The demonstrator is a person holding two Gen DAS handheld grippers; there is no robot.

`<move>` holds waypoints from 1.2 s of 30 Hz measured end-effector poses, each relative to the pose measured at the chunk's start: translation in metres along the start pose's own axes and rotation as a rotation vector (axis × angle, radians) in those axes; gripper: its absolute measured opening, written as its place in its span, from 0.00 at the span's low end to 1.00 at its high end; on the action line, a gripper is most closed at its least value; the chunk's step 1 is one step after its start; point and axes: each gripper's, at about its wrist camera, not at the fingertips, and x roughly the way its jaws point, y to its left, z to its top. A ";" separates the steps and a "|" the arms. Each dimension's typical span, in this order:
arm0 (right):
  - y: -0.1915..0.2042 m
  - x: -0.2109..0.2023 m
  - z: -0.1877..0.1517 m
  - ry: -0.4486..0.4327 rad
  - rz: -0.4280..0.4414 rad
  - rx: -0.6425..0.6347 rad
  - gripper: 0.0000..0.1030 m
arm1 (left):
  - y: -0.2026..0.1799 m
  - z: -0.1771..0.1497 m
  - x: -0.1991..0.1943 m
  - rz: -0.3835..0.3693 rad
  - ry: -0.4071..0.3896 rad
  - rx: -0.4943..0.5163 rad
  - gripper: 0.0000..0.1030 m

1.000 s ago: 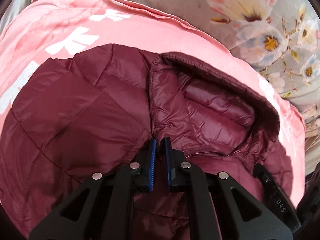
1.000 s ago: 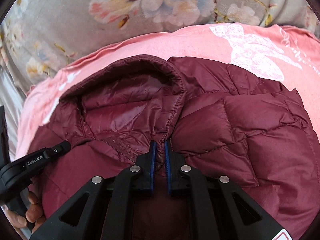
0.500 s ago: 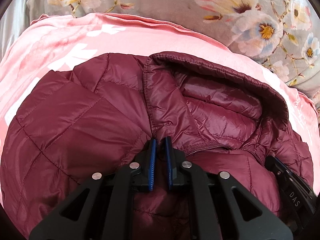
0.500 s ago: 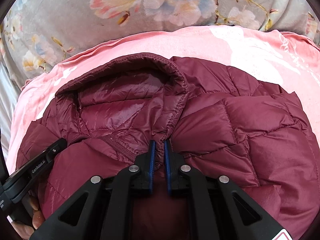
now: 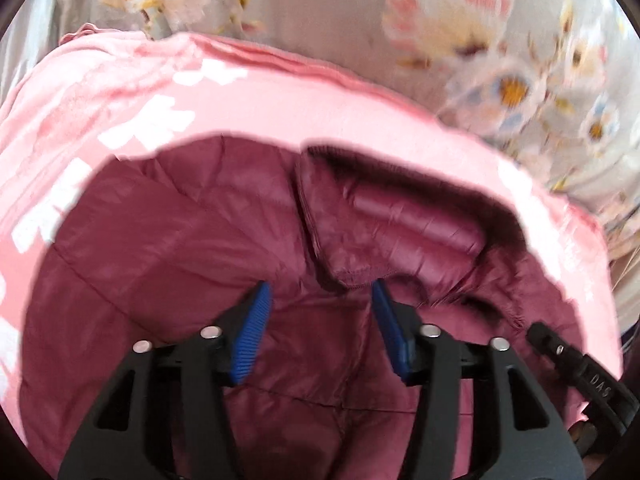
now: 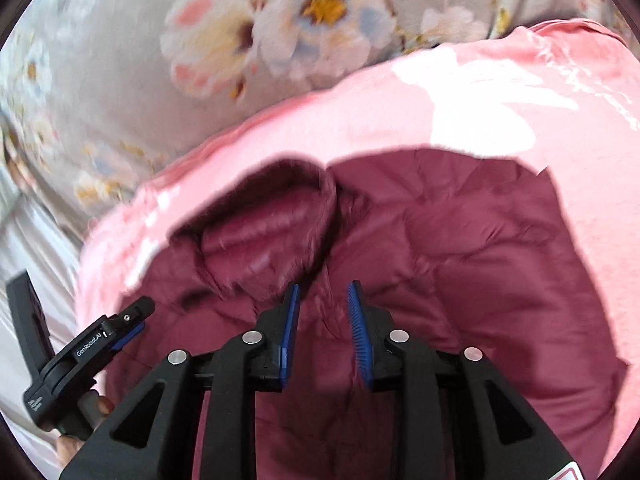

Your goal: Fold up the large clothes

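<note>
Left wrist view: the left gripper (image 5: 322, 300) stands with its blue-padded jaws spread apart and nothing between them; the pads sit just above the maroon puffer jacket (image 5: 168, 280), and contact cannot be confirmed through the motion blur. The jacket fills the lower half of the view, from 8 o'clock round to 4 o'clock. Its collar (image 5: 404, 220) lies open at about 1 o'clock from the gripper, with the shiny quilted lining showing. The jacket rests on a pink cloth (image 5: 280, 104) with white print, which borders it from 9 o'clock over to 3 o'clock. Beyond that, at 12 to 2 o'clock, lies a grey floral bedsheet (image 5: 480, 40). The right gripper (image 5: 576, 364) enters at 4 o'clock, only partly visible. Right wrist view: the right gripper (image 6: 322, 304) likewise has its jaws parted, holding nothing, directly over the jacket (image 6: 460, 280) near the front seam. The collar (image 6: 276, 216) sits at 11 o'clock from the gripper. The pink cloth (image 6: 400, 120) surrounds the jacket from 9 to 3 o'clock, with the floral bedsheet (image 6: 120, 80) above. The left gripper (image 6: 128, 320) appears at 8 o'clock, above the jacket's edge.
</note>
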 end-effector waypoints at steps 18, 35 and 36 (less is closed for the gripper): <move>-0.020 0.084 0.060 0.041 0.322 0.527 0.43 | 0.021 0.084 0.076 -0.153 0.190 -0.385 0.50; 0.013 0.089 0.033 0.131 -0.078 -0.049 0.03 | 0.005 0.040 0.074 0.028 0.122 -0.053 0.02; 0.016 0.089 0.030 0.130 -0.104 -0.080 0.03 | 0.002 0.036 0.078 0.051 0.128 -0.037 0.02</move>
